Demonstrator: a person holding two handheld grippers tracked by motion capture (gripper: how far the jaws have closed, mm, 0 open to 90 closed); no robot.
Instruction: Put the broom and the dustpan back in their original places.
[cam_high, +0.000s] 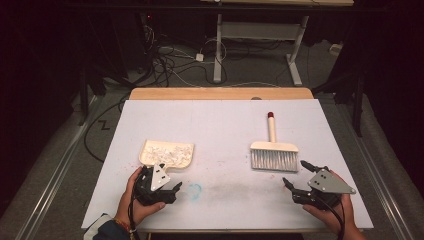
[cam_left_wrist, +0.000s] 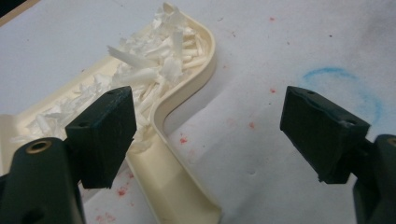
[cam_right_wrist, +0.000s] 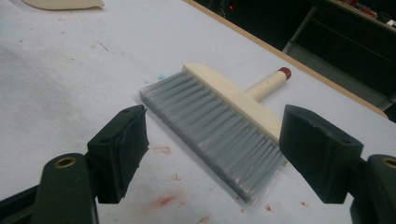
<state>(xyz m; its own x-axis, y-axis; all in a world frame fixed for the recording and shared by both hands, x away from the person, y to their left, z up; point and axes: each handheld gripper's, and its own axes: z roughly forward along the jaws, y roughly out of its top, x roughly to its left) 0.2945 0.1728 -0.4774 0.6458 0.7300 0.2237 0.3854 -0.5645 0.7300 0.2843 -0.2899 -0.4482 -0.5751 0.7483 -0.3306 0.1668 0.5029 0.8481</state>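
A: Status? How far along?

B: Sweeping looks done, imo. Shavings (cam_high: 167, 151) are piled in the dustpan (cam_high: 149, 159), near-left part of the table (cam_high: 220, 115). No loose bits that I can see on the sheet, just red specks and a blue scribble (cam_high: 195, 190).

A: Brush?

B: Brush (cam_high: 273, 156) lies flat on the table, right of center, bristles toward the person, handle w/ red tip pointing away. Nobody's holding it.

A: Tongs?

B: Left gripper (cam_high: 165, 186) released, jaws wide apart, nothing between them. It sits just at the pan's handle end; in the left gripper view the handle (cam_left_wrist: 173, 186) runs under/next to the near jaw, can't tell if touching. Right gripper (cam_high: 296, 174) also released, jaws spread, near the bristles but apart from them, empty.

A: So what's left?

B: Judging from this: either it's finished and both tools are put down, or the pan is yet to be picked up and emptied. No bin in view, so can't say where it'd go. Left one is lined up best for grabbing the pan handle.

A: Risk?

B: Pan is heaped, shavings are light. Tilt it and they spill.
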